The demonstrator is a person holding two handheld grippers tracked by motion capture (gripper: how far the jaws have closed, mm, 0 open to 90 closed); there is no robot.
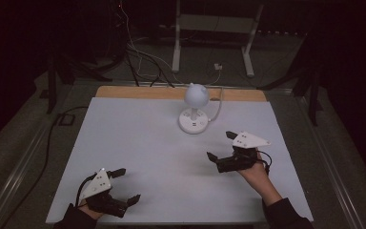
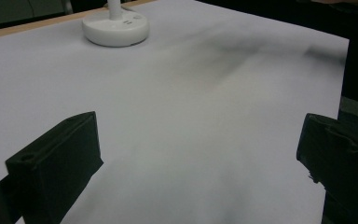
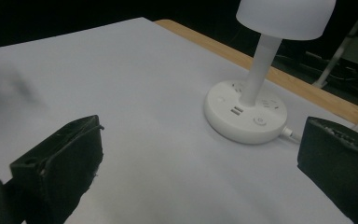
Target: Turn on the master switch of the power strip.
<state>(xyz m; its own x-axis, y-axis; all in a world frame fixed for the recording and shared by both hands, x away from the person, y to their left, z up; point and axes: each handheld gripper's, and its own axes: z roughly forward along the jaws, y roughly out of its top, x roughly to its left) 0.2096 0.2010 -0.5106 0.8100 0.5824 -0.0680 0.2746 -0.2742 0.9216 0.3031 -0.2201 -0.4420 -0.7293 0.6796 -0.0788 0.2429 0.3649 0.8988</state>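
Table: I see a white sheet (image 1: 138, 143) covering the tabletop, with a strip of bare wood (image 1: 138, 92) showing along the far edge.
Lamp: 1 small white desk lamp (image 1: 195, 109) stands near the far middle of the sheet, upright, with a round shade on a thin stem.
Lamp base: in my right gripper view the round base (image 3: 245, 112) carries sockets, 2 small ports and a button on its top face; in my left gripper view the base (image 2: 115, 28) sits far off at the top of the sheet.
Lamp cord: a white cable (image 1: 218, 102) leaves the base and runs off the far edge of the table.
Left gripper: my left gripper (image 1: 125, 185) is at the near left corner of the sheet, held in a hand (image 1: 89, 209), jaws spread wide with nothing between them; its own view confirms bare sheet in the gap.
Right gripper: my right gripper (image 1: 221, 145) is at the right of the sheet, near the lamp but apart from it, held in a hand (image 1: 256, 170), jaws wide apart and holding nothing.
Right gripper aim: its view looks toward the lamp, whose base lies beyond the jaws, closer to the right one.
Surroundings: beyond the table I make out a dark floor with loose cables (image 1: 143, 59) and a white frame (image 1: 214, 33).
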